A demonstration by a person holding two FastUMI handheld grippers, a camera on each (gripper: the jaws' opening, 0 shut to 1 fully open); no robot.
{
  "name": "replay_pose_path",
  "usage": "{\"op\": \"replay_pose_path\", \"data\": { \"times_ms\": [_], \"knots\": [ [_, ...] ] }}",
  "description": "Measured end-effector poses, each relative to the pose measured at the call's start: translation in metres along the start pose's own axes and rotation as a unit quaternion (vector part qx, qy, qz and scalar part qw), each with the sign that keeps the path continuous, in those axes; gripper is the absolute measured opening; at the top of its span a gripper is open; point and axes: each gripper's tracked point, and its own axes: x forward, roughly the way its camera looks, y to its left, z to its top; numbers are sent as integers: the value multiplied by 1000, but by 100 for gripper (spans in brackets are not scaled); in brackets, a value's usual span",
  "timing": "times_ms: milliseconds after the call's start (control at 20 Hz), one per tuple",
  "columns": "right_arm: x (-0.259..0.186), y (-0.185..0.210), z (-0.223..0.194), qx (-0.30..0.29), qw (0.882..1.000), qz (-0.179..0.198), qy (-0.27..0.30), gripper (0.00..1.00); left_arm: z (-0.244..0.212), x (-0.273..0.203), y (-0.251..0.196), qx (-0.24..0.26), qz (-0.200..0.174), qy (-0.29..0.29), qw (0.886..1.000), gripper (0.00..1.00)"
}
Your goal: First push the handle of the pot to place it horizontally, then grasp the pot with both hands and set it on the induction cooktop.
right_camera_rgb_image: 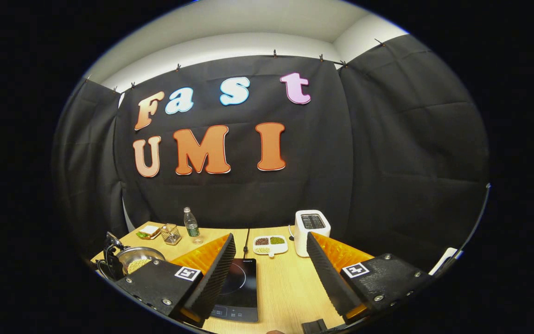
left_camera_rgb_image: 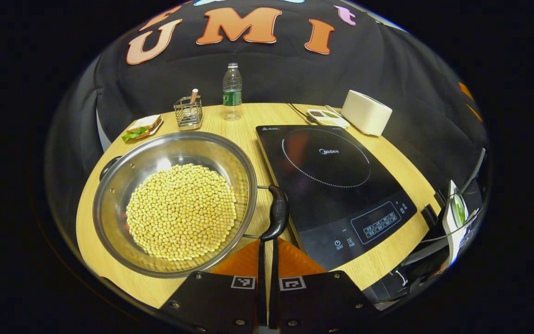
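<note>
Two grippers above a wooden table (left_camera_rgb_image: 230,121): left gripper (left_camera_rgb_image: 267,260) clenched, fingers together just behind the pot's near handle (left_camera_rgb_image: 278,212); right gripper (right_camera_rgb_image: 267,260) released, jaws wide apart. Pot (left_camera_rgb_image: 174,204) of yellow beans resting on the table, just beside the induction cooktop (left_camera_rgb_image: 336,185).

The induction cooktop (left_camera_rgb_image: 336,185) carried the brand word "Midea" in pale print inside its dotted ring. Small print at its back corner and beside its control buttons was too small to read.
</note>
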Motion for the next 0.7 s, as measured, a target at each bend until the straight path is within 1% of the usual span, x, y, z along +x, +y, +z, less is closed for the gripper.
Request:
{"op": "replay_pose_path", "data": {
  "times_ms": [700],
  "knots": [
    [22, -27, -10, 0, 1000, -28, 9, 95, 28, 32, -2, 11, 4, 0, 1000, 4]
  ]
}}
